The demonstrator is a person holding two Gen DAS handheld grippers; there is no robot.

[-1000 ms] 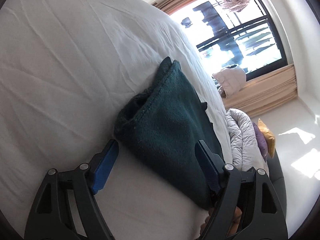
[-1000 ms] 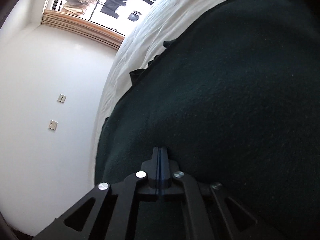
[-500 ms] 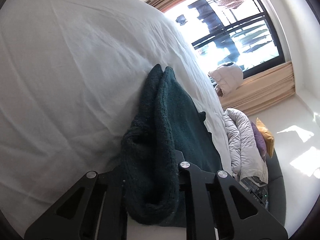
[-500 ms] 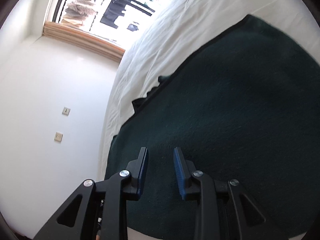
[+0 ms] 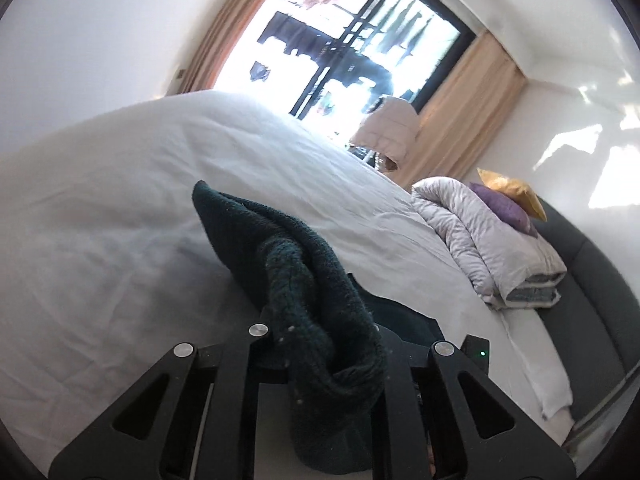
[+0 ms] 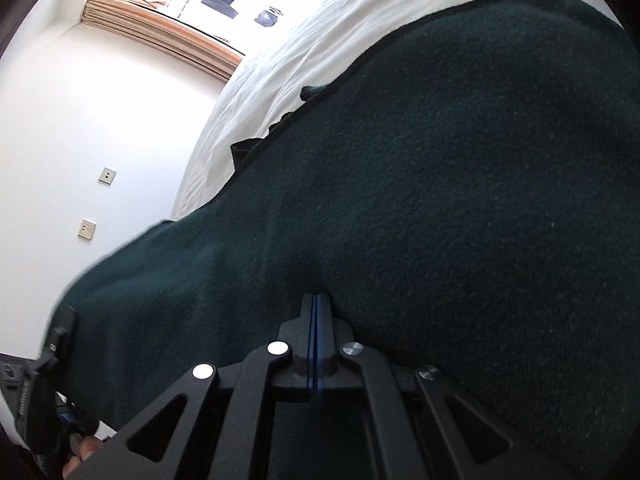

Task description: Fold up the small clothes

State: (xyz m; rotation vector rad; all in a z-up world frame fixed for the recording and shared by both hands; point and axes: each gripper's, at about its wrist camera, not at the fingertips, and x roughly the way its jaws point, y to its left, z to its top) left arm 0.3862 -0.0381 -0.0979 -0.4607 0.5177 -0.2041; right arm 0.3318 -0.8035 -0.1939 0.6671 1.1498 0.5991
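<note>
In the left wrist view, the left gripper (image 5: 320, 344) is clamped on a bunched edge of the dark green knit garment (image 5: 296, 264), raised off the white bed (image 5: 120, 208). In the right wrist view, the right gripper (image 6: 316, 312), whose jaws have just closed, is together, nipping the garment's flat fleece spread; whether fabric sits between the pads is unclear. The garment looks soft, thick and floppy, best held at edges or corners.
</note>
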